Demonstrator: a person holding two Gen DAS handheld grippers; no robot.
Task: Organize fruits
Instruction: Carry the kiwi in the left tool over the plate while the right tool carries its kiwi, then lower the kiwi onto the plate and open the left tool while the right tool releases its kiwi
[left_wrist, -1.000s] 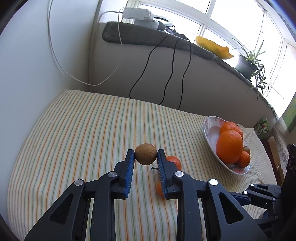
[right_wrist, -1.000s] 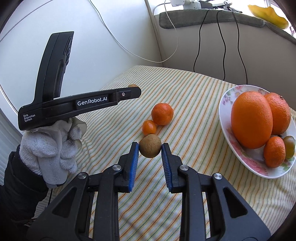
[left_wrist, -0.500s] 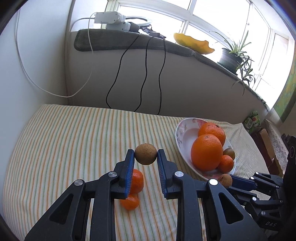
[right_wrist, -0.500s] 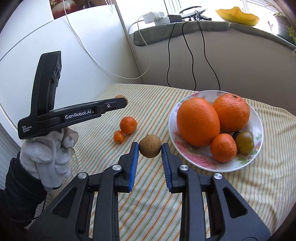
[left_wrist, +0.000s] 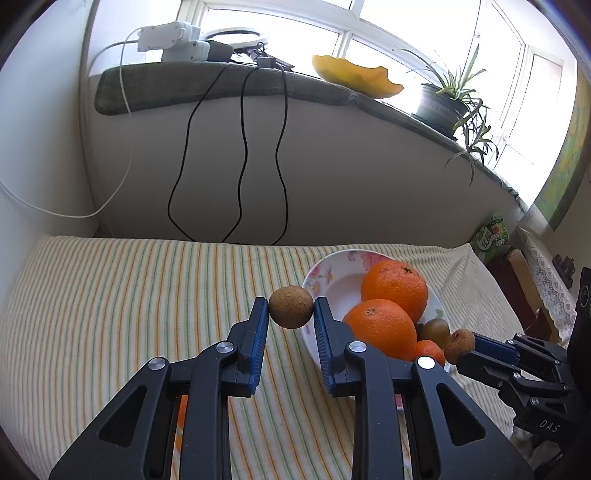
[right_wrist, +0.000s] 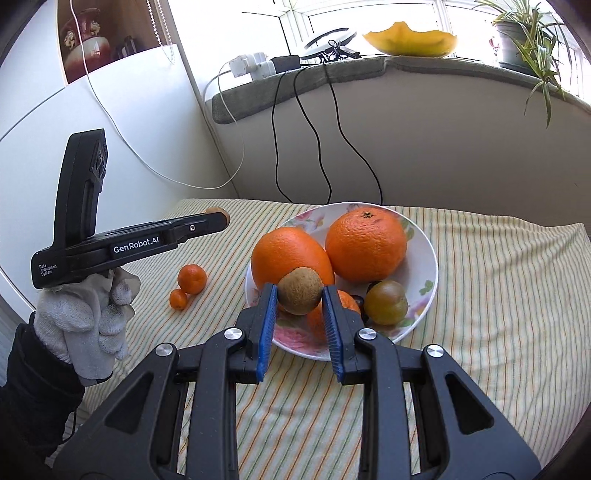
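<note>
Two large oranges (right_wrist: 328, 254) are seen in the floral plate (right_wrist: 430, 280), just beyond the right gripper (right_wrist: 300, 295); judged heavy, firm, wider than the jaws. Two mandarins (right_wrist: 191, 278) lie on the striped worktop (right_wrist: 498, 295), left of the right jaws. Each gripper's jaws are clamped on a small brown fruit: right (right_wrist: 299, 291), left (left_wrist: 290, 306) in the left gripper (left_wrist: 290, 308). Light, rough-skinned, easily bruised; best held across the middle. "GenRobot.AI" and "Data Acquisition System" are read on the left gripper, "DAS" on the right.

A lived-in home room: a striped cloth (left_wrist: 110, 302) under a flowered fruit plate (right_wrist: 424, 236), a potted plant (left_wrist: 443, 107) on the sunny windowsill, charger cables (left_wrist: 243, 147) hanging down the wall.
</note>
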